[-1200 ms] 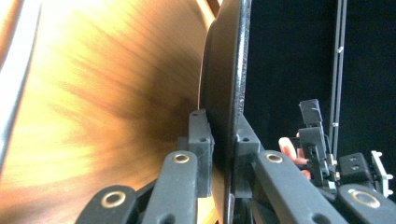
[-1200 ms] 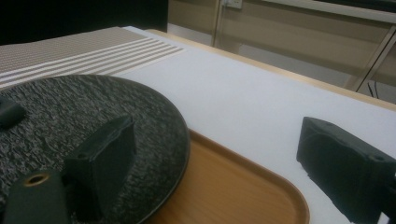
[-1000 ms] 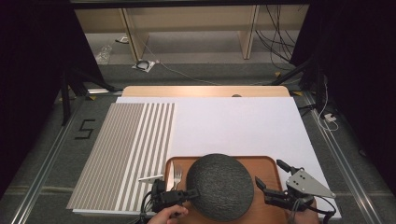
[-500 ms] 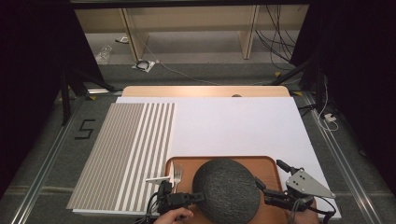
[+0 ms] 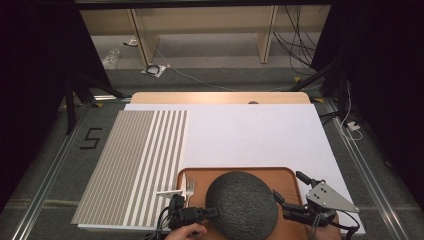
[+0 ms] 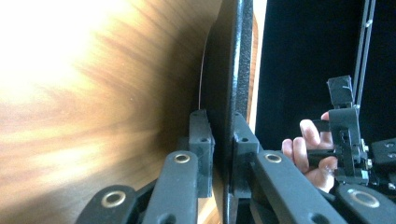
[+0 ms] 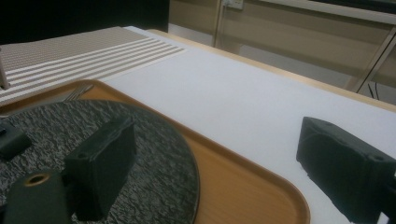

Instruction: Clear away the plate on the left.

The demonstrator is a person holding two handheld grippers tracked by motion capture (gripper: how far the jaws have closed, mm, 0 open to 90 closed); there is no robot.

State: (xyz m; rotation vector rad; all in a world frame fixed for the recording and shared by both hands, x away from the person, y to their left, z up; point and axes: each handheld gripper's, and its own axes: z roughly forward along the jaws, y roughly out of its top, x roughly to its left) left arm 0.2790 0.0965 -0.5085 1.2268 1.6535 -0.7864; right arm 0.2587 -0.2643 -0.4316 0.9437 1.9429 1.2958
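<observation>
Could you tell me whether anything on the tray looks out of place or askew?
Nothing looks spilled or damaged. The dark round plate sits on the wooden tray, its edge clamped by the left hand-held gripper; a fork lies beside it.

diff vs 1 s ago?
The plate slid slightly right on the tray, baring more of the fork; the left gripper stays clamped on its rim. The right gripper stayed open beside it. Mat unchanged.
</observation>
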